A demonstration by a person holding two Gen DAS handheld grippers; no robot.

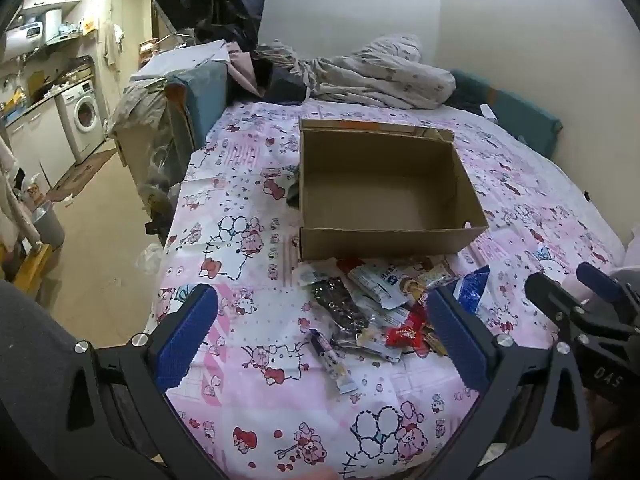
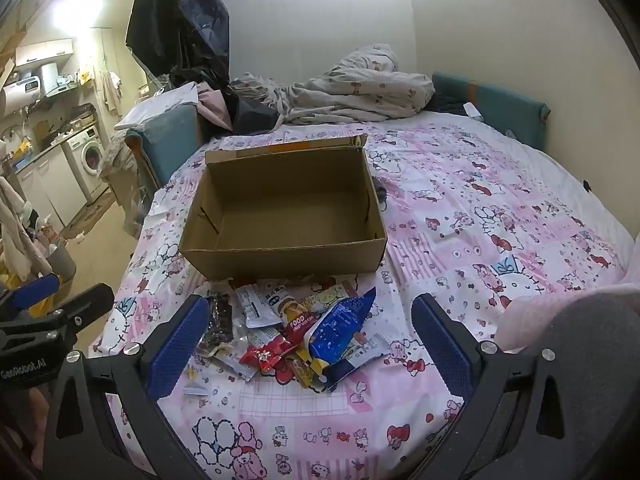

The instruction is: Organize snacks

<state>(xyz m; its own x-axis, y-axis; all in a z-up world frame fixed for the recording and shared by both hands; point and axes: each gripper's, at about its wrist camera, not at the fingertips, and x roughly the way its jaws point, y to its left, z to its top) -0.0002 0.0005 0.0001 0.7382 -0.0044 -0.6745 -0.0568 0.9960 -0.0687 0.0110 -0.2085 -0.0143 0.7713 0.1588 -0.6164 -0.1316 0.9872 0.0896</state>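
An open, empty cardboard box (image 1: 384,196) stands on the pink cartoon-print bedsheet (image 1: 248,216); it also shows in the right wrist view (image 2: 288,208). A pile of snack packets (image 1: 376,312) lies just in front of the box, with a red wrapper (image 1: 404,336), a dark packet (image 1: 340,308) and a blue bag (image 2: 340,328). My left gripper (image 1: 324,324) is open above the sheet, the pile between its fingers. My right gripper (image 2: 312,328) is open, hovering over the same pile (image 2: 292,328). Neither holds anything.
A crumpled duvet (image 1: 376,72) and clothes lie at the bed's far end by a teal headboard (image 2: 492,112). The bed's left edge drops to the floor, with a washing machine (image 1: 86,116) and kitchen counter beyond. A wall runs along the right.
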